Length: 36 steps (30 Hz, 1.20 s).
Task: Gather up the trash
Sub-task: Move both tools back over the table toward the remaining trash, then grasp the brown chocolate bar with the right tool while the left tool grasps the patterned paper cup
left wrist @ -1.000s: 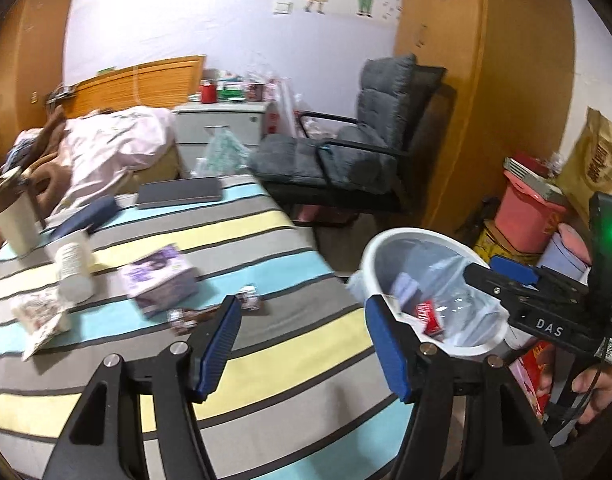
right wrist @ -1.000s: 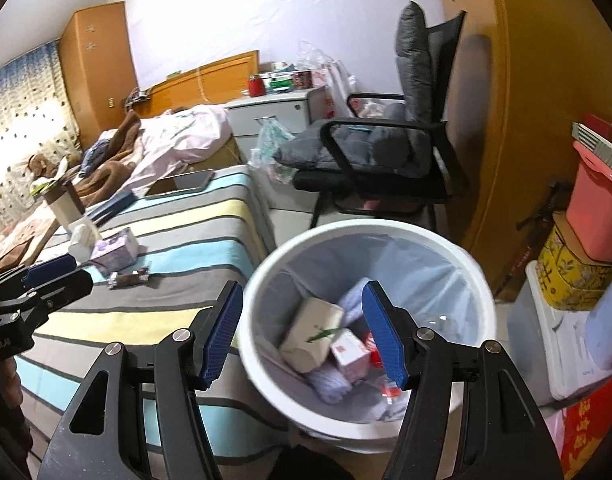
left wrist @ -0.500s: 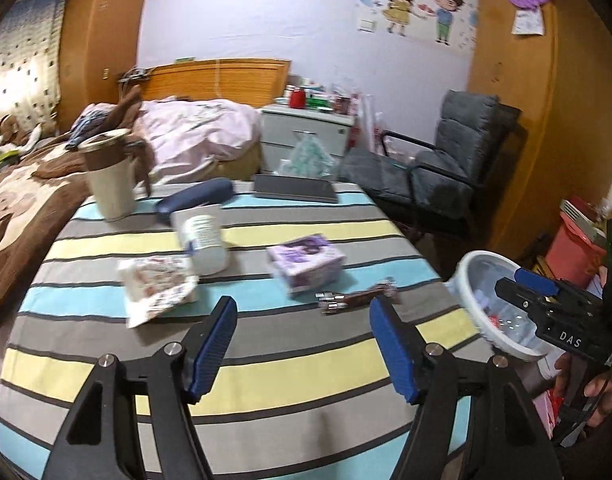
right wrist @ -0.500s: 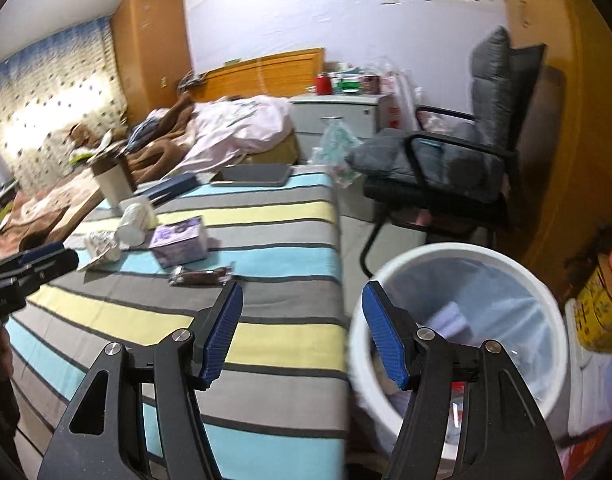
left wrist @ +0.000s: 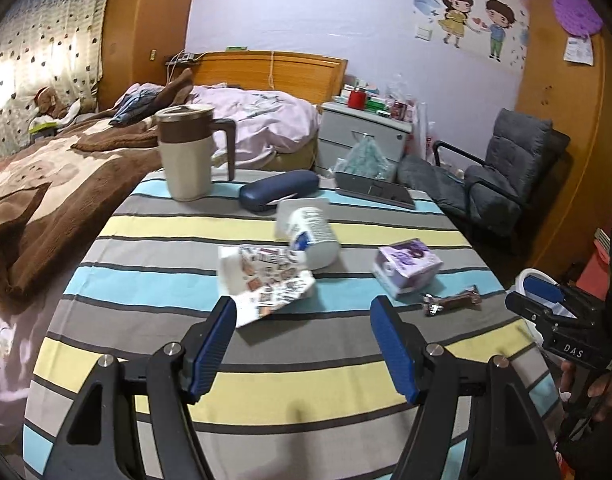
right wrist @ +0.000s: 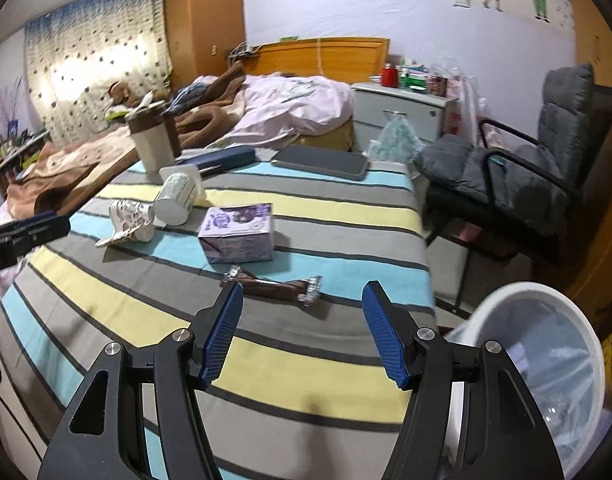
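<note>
Trash lies on the striped table (left wrist: 289, 376): a crumpled printed wrapper (left wrist: 265, 280), a tipped white cup (left wrist: 312, 240), a purple carton (left wrist: 406, 266) and a brown candy bar wrapper (left wrist: 452, 300). My left gripper (left wrist: 303, 308) hangs open and empty just short of the printed wrapper. My right gripper (right wrist: 301, 296) is open and empty, with the candy bar wrapper (right wrist: 271, 286) just beyond its fingertips. The purple carton (right wrist: 237, 234) sits behind that. A white lined bin (right wrist: 546, 360) stands off the table's right edge. Each gripper shows at the edge of the other's view.
A lidded mug (left wrist: 189, 152), a dark blue glasses case (left wrist: 279, 190) and a tablet (left wrist: 374, 190) rest at the table's far end. A bed (left wrist: 45, 184) lies to the left, a grey chair (left wrist: 498, 184) to the right, a nightstand (left wrist: 362, 132) behind.
Both grippers have swung left, away from the bin and over the table. The bin has slid to the right edge of both views. The jaws stayed apart and empty.
</note>
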Each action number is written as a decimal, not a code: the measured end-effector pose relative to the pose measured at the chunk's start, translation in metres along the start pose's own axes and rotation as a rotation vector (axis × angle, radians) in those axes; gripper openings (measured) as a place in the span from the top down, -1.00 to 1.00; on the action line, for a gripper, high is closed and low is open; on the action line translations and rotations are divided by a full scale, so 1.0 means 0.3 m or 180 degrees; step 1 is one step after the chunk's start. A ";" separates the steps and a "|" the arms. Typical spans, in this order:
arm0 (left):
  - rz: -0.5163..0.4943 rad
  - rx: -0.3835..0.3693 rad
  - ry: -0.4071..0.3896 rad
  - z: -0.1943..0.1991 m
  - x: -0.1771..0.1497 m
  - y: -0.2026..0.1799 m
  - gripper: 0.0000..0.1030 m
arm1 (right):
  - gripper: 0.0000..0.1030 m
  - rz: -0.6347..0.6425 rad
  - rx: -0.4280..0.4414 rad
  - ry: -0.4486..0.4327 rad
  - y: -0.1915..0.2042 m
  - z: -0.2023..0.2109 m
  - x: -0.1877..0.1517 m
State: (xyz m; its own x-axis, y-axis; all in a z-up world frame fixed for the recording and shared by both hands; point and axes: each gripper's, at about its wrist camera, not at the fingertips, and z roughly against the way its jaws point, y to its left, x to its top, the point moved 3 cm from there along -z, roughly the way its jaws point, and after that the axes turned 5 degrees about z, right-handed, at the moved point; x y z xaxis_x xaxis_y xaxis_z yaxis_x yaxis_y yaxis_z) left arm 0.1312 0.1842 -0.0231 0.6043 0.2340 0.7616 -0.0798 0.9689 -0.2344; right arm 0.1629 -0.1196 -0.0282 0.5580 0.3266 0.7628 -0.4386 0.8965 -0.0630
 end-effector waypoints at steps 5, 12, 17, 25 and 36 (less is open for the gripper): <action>0.0018 0.0042 0.0102 -0.054 0.015 0.056 -0.39 | -0.24 0.0179 0.0069 0.0099 0.023 -0.046 0.014; 0.0013 0.0024 0.0185 -0.127 0.053 0.107 -0.39 | -0.24 0.0392 0.0188 0.0247 0.028 -0.109 0.026; -0.0013 0.0022 0.0248 -0.178 0.076 0.138 -0.39 | -0.24 0.0459 0.0261 0.0329 0.022 -0.141 0.023; -0.0061 -0.0012 0.0310 -0.251 0.135 0.181 -0.39 | -0.24 0.0561 0.0449 0.0478 0.035 -0.179 0.021; -0.0186 -0.0100 0.0496 -0.353 0.148 0.177 -0.39 | -0.23 0.0579 0.0597 0.0670 0.049 -0.182 -0.005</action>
State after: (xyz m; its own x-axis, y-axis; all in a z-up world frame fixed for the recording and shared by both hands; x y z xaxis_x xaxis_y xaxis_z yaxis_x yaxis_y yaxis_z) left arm 0.2379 0.2374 -0.0658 0.7229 0.1597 0.6722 -0.0177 0.9769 -0.2130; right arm 0.1941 -0.0906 -0.0656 0.5833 0.5484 0.5992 -0.6555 0.7534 -0.0515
